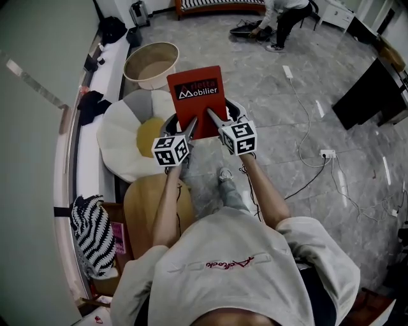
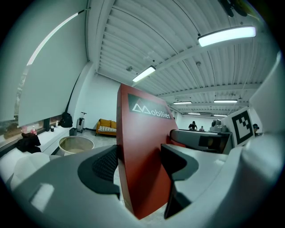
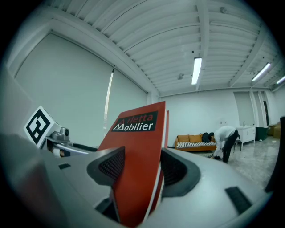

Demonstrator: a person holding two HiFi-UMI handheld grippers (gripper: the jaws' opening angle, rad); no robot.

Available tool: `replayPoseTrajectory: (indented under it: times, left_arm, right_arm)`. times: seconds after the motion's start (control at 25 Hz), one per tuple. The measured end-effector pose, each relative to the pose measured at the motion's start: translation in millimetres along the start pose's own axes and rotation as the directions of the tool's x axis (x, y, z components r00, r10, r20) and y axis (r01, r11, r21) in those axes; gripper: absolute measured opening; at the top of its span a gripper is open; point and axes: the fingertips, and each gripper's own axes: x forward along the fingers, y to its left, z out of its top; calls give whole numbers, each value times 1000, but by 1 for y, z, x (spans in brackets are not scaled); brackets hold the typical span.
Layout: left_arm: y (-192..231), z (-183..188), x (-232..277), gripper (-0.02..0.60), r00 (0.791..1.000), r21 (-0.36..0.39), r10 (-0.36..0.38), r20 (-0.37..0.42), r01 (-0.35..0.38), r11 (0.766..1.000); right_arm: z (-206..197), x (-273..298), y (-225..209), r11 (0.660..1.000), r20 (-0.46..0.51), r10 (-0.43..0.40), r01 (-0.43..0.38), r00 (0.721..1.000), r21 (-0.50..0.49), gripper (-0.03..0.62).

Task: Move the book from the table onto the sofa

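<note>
A red book (image 1: 196, 97) with a black title band is held in the air in front of me, cover up, over the floor. My left gripper (image 1: 191, 125) is shut on the book's near left corner. My right gripper (image 1: 213, 117) is shut on its near edge beside it. In the left gripper view the book (image 2: 141, 164) stands edge-on between the jaws. The right gripper view shows the book (image 3: 133, 169) clamped between the two ribbed pads. An orange sofa (image 1: 220, 6) stands far across the room; it shows small as the sofa (image 3: 195, 142) and the sofa (image 2: 106, 127).
A round wooden table (image 1: 153, 213) is below my left arm. A white flower-shaped cushion (image 1: 131, 130) and a beige tub (image 1: 151, 62) lie ahead left. A person (image 1: 284, 18) bends over near the sofa. Cables and a power strip (image 1: 288, 72) cross the floor at right. A dark screen (image 1: 373, 95) stands far right.
</note>
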Motion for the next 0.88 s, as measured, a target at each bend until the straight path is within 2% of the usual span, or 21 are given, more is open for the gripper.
replayPoseTrajectory:
  times: [0.32, 0.88]
  left_arm:
    - [25, 14, 40, 296, 1000, 7, 14, 4, -14, 1000]
    - [60, 39, 137, 296, 1000, 6, 28, -10, -28, 1000]
  right_arm:
    - [6, 42, -26, 1000, 17, 15, -15, 1000, -4, 252]
    - [9, 121, -101, 1000, 8, 30, -30, 1000, 8, 252]
